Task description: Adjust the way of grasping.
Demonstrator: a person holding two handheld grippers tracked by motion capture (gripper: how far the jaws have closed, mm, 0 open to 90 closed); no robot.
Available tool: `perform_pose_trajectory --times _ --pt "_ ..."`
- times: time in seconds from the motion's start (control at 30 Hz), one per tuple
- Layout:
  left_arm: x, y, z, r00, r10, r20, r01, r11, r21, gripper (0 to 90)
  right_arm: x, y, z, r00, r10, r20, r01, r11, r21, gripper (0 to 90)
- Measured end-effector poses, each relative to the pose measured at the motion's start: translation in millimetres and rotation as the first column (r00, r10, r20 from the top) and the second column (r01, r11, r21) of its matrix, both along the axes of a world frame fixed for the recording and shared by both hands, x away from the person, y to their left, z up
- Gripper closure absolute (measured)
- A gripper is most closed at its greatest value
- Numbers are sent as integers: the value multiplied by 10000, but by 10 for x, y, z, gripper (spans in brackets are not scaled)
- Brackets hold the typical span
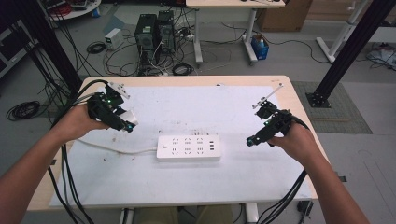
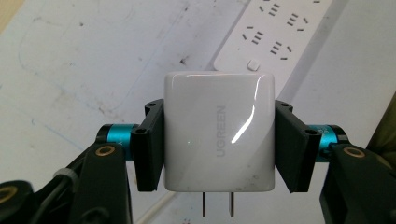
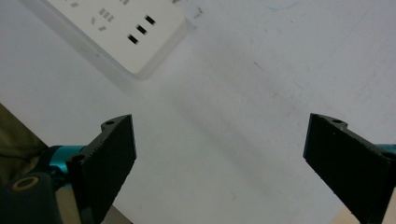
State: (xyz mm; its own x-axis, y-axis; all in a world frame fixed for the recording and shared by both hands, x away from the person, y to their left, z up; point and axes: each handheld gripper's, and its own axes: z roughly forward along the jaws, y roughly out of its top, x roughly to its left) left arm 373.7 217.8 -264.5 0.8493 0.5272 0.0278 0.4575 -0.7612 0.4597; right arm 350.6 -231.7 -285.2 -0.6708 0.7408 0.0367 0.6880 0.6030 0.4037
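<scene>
charger (image 2: pixel 217 132) | clamped in left gripper (image 2: pixel 217 140), unplugged | power strip (image 1: pixel 188 148) apart | right gripper (image 3: pixel 219 154) gaping, empty

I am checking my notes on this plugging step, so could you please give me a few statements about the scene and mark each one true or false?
1. The left gripper is shut on a white charger. True.
2. The charger's prongs are already in the power strip. False: the charger is held in the air, away from the strip, with both prongs bare.
3. The right gripper holds a cable. False: its jaws stand wide open with nothing between them.
4. The strip lies flat on the table between the two grippers. True.
5. The strip's sockets are all free. True: nothing is plugged into them.
</scene>
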Motion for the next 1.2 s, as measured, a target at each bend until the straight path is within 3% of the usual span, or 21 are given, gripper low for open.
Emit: perform_pose_trajectory --times 0.1,0.27,0.57,0.73,0.93,1.17,1.2 --pt "-9 -62 -6 9996 -288 19 288 9996 15 425 -10 33 12 10000 -40 -70 44 9977 681 87" --pt "-15 -153 -4 9981 -620 52 620 9981 31 425 -9 49 16 9995 -199 -236 225 9931 1154 88" --pt "-61 -385 25 9930 -1127 343 1122 9935 172 425 -32 65 -42 9988 -365 -331 408 9894 1397 88" --pt "-149 -611 -9 9818 -1853 415 1850 9827 98 425 -69 128 -73 9977 -345 -578 464 9749 2177 88" --pt "-218 -807 -72 9665 -2531 434 2540 9671 -164 426 -106 175 -87 9944 -304 -1016 622 9433 3262 88" --pt "-247 -1007 -123 9462 -3162 680 3206 9448 -673 425 -97 174 -127 9828 -388 -1804 1200 8769 4655 88" --pt "-243 -1027 -119 9402 -3325 738 3370 9395 -613 426 -96 174 -138 9804 -387 -1930 1284 8690 4779 88"
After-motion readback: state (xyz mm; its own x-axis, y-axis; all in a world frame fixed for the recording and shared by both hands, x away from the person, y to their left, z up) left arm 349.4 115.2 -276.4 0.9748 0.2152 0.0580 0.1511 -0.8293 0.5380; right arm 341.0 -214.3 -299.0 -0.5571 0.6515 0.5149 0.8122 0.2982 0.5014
